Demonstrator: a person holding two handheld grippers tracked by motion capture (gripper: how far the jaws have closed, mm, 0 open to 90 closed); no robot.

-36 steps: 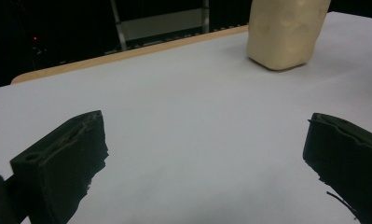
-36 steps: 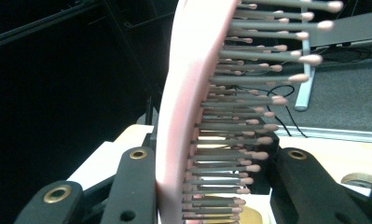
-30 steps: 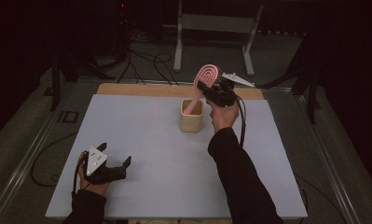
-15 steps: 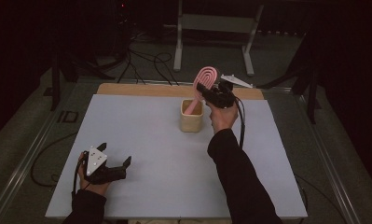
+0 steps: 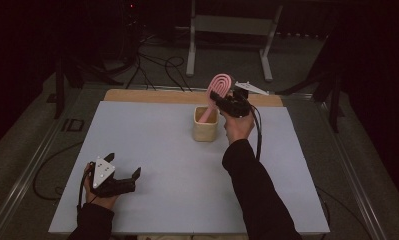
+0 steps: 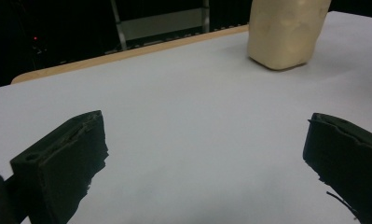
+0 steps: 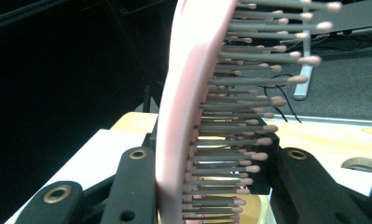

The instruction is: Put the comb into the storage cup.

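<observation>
Nearest, the left gripper (image 5: 118, 181) rests on the white table (image 5: 152, 150), jaws wide and empty. Farther off, the right gripper (image 5: 226, 101) clamps a pink hairbrush (image 5: 218, 90) — handle down in the cream cup (image 5: 206, 126), head tilted above the rim.

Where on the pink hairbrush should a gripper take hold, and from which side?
Grip the hairbrush at its head, across back and bristles, coming from the side, as the right gripper does now. Its handle stands in the cup, leaving the head free.
</observation>
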